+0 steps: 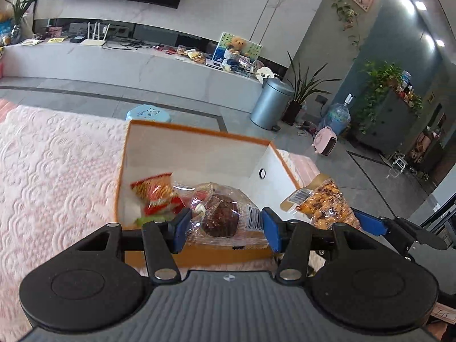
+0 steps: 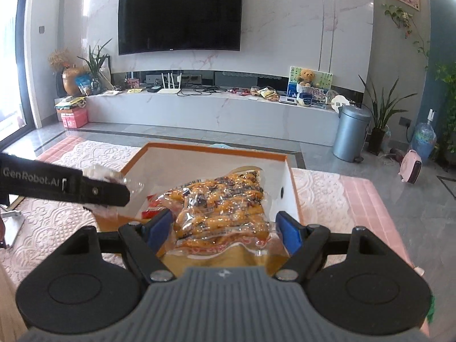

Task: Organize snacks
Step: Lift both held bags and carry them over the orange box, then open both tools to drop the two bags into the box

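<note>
The clear-wrapped dark pastry (image 1: 221, 216) sits between the two blue pads of the left claw (image 1: 223, 226), above the near edge of the orange-rimmed white box (image 1: 196, 145). The pads touch the wrapper on both sides, so this claw is closed on it. Deeper in the box, at the left, lies a red and yellow snack packet (image 1: 155, 195), partly behind the pastry.

The big clear bag of orange-brown snacks (image 2: 221, 209) hangs between the pads of the right claw (image 2: 225, 228), over the near right part of the same box. The pads stand rather wide, one at each side of the bag; if they really press it I cannot tell.

The box rests on a surface with a pale pink embossed cloth (image 1: 57, 165). Far behind are a grey bin (image 2: 352, 134) and a black television (image 2: 181, 15).
</note>
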`<state>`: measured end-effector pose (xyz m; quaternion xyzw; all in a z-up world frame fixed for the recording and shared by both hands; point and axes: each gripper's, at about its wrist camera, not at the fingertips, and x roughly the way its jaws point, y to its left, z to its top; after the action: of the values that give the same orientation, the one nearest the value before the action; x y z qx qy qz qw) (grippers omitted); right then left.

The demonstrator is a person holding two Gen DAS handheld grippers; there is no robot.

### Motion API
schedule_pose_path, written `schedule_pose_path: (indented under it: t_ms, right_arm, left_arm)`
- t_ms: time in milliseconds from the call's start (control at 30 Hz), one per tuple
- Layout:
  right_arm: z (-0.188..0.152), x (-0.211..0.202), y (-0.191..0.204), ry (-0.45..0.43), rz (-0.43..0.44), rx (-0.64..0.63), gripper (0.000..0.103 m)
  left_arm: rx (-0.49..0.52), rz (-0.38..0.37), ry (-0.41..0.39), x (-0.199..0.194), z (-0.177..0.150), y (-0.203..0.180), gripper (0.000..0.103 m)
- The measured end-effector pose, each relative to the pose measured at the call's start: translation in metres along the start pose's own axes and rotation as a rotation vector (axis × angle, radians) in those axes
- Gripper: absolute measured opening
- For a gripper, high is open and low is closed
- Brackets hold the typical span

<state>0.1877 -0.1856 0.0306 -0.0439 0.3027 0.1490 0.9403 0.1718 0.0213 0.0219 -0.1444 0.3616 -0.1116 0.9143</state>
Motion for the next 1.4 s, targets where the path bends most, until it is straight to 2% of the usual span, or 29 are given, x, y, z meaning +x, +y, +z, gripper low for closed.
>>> schedule_pose_path:
  t_ms: [200, 400, 667, 833, 1033, 1167, 1400]
  right_arm:
    - [0.023, 0.032, -0.012, 0.028, -0.030, -0.013, 0.077]
    - [0.035, 0.076, -0.024, 0.100, -0.043, -0.006, 0.077]
    - [0.038, 0.137, -0.025, 0.222, -0.067, -0.058, 0.077]
    - [0.037, 0.172, -0.033, 0.335, -0.056, -0.024, 0.077]
    - [0.030, 0.197, -0.032, 0.434, -0.052, -0.018, 0.077]
    - [0.027, 0.206, -0.031, 0.475, -0.059, -0.024, 0.077]
    - [0.024, 0.214, -0.020, 0.530, -0.074, -0.101, 0.079]
  left_arm:
    - [0.024, 0.001, 0.029, 0.030, 0.020, -0.005, 0.060]
    - [0.030, 0.001, 0.068, 0.060, 0.030, -0.001, 0.060]
    - [0.011, 0.053, 0.175, 0.107, 0.028, 0.018, 0.060]
    - [0.002, 0.061, 0.226, 0.126, 0.028, 0.029, 0.061]
    - [0.005, 0.075, 0.274, 0.139, 0.025, 0.035, 0.061]
    - [0.026, 0.110, 0.302, 0.146, 0.022, 0.035, 0.061]
    - [0.046, 0.132, 0.338, 0.151, 0.016, 0.034, 0.062]
